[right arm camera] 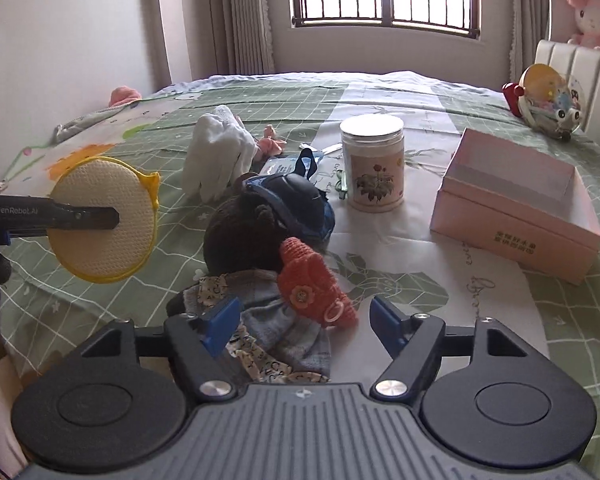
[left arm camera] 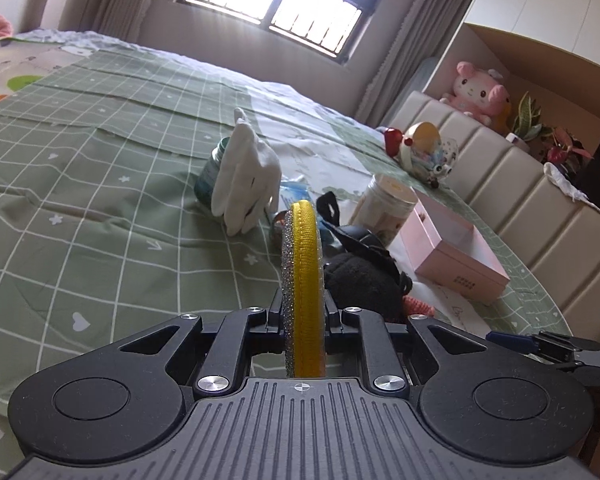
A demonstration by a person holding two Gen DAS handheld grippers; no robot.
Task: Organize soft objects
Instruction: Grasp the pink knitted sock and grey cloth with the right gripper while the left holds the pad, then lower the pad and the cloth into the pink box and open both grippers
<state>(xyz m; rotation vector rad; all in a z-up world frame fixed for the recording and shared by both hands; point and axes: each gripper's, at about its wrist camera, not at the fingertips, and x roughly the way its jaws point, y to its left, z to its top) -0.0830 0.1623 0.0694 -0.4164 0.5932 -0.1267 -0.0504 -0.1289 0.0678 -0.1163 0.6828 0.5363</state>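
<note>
The round yellow-rimmed scrubbing pad (right arm camera: pixel 102 224) is held at the left of the right wrist view, clear of the bed (right arm camera: pixel 560 320), with the jaws of the left gripper (right arm camera: pixel 100 216) clamped flat across its cream mesh face. It is judged that the grip is taken across the face because the pad is thin and floppy at the rim. The pad is carried apart from the heap, presumably on its way to the box.

In the middle, a white cotton glove (right arm camera: pixel 216 156) is draped over a container and stands upright. In front of it lies the heap of soft things: a dark plush toy with a blue strap (right arm camera: pixel 276 216), an orange crocheted piece with a flower button (right arm camera: pixel 316 284) resting on it, and a grey patterned cloth (right arm camera: pixel 272 332) nearest the camera. The right gripper (right arm camera: pixel 304 324) hovers over this cloth with its blue-padded jaws apart and nothing pressed between them. It is judged to be lined up for the next pick.

To the right stand a white-lidded jar with a flower print (right arm camera: pixel 374 164) and an open pink cardboard box (right arm camera: pixel 516 216), apparently empty, the likely store for the soft items.

The left wrist view shows the pad (left arm camera: pixel 302 280) edge-on, revealing a glittery silver layer on one side, and a dark green jar (left arm camera: pixel 212 176) behind the glove. Neither is seen in the right wrist view. The pad's mesh face and the right jaws are shown by the right wrist view only.
</note>
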